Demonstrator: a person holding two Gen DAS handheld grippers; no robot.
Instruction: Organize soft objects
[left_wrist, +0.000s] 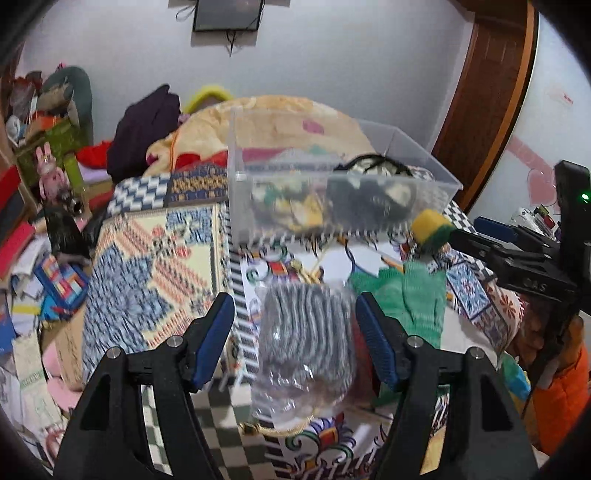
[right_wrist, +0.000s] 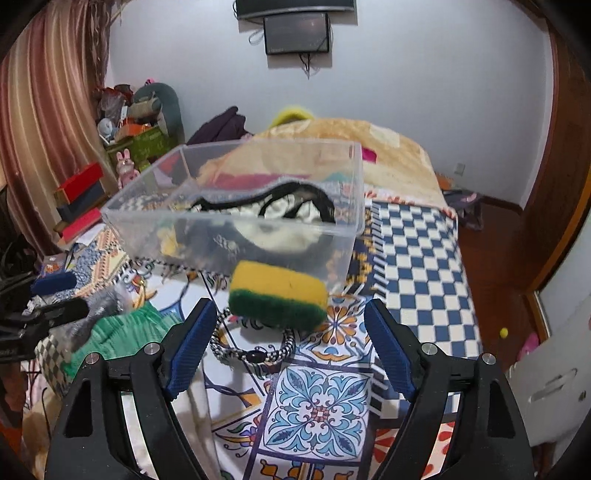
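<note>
Two grippers worked over a patterned bedspread (right_wrist: 317, 410). Between the spread blue pads of the left gripper (left_wrist: 295, 332) sat a clear plastic bag of grey-and-white striped fabric (left_wrist: 306, 343), blurred, and whether the pads touched it could not be told. Beside it on the right lay a green knit glove (left_wrist: 410, 299). The right gripper (right_wrist: 286, 341) stood open and empty, with a yellow-and-green sponge (right_wrist: 277, 293) just ahead of its tips and apart from both pads; whether the sponge rested on the cloth was unclear. A black-and-white braided cord loop (right_wrist: 255, 352) lay under the sponge's near edge. Beyond stood a clear plastic bin (right_wrist: 354, 192) holding dark and cream soft items. Behind it rose a tan blanket heap (right_wrist: 369, 136), a pale wall and a wall-mounted dark screen (right_wrist: 297, 33).
</note>
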